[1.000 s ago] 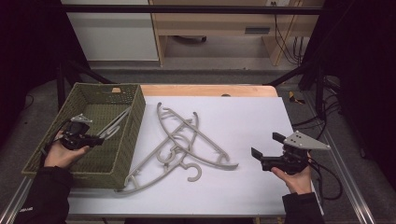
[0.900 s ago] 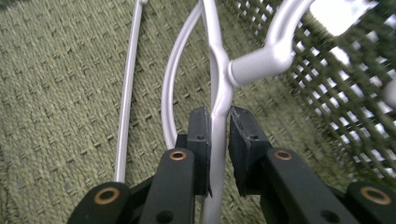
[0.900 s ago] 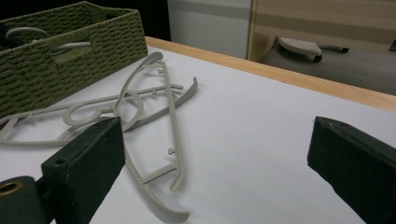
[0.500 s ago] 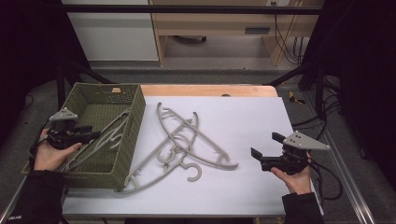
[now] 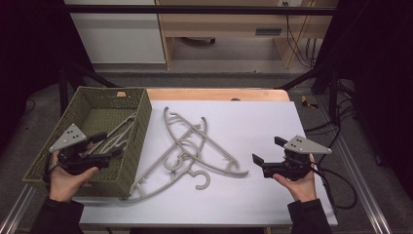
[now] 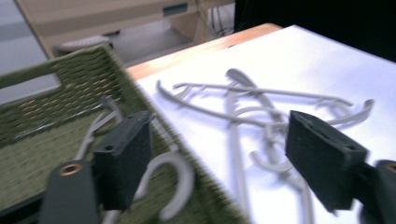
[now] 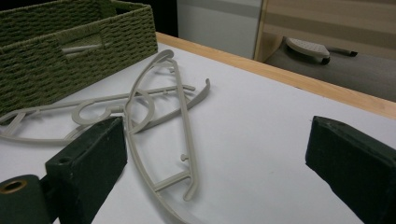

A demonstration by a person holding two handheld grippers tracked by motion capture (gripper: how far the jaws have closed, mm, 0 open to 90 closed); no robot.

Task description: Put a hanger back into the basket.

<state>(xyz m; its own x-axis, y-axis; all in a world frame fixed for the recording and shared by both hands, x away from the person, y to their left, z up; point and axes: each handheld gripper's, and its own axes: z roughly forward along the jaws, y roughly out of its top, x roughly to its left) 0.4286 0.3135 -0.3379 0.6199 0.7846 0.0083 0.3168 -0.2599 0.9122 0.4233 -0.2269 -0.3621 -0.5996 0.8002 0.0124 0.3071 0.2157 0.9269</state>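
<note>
Both pairs of jaws stand wide apart and grip nothing. My left gripper (image 5: 104, 157) hovers over the near corner of the basket (image 5: 141, 127), where one hanger (image 5: 114, 132) lies inside with its hook curling up by the near wall, just beside my left jaw. The pile (image 5: 195, 146) of hangers lies tangled on the white table (image 5: 253, 117), just right of the basket, one end touching the basket's wall. My right gripper (image 5: 259, 165) waits low, right of that pile and apart from it, aimed at the nearest curved arm.

I judge the step to be between a drop into the basket and the next pick. Next, I would bring one gripper to the pile, close on a single arm, and lift slowly so the hooks do not drag their neighbours.
</note>
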